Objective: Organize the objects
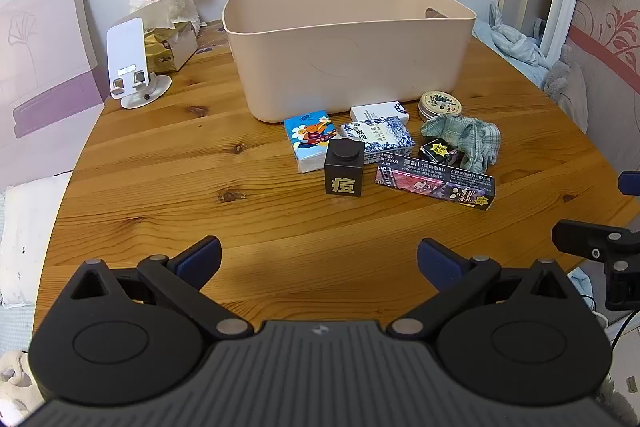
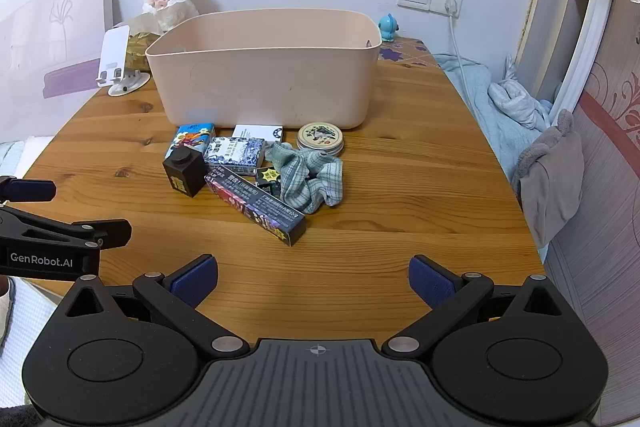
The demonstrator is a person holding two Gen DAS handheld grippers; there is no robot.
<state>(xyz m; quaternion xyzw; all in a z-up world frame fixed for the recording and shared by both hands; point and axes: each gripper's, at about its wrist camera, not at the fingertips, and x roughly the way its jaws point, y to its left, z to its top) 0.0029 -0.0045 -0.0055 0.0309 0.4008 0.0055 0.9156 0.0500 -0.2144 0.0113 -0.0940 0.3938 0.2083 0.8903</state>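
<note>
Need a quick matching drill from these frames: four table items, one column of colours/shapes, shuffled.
Things:
1. small cube-shaped bottle
2. round metal tin
3. crumpled checked cloth
4. large plastic bin

Descriptions:
A. pale pink, open top
B. black with a gold character
C. green and white, soft
D. flat, picture on its lid

Pairs: 1-B, 2-D, 3-C, 4-A

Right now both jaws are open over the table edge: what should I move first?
Probably ease the left gripper forward toward the black cube. It stands upright, nearest of the cluster, clear on its near side, while the beige bin behind looks empty. The right gripper can wait, jaws open.
</note>
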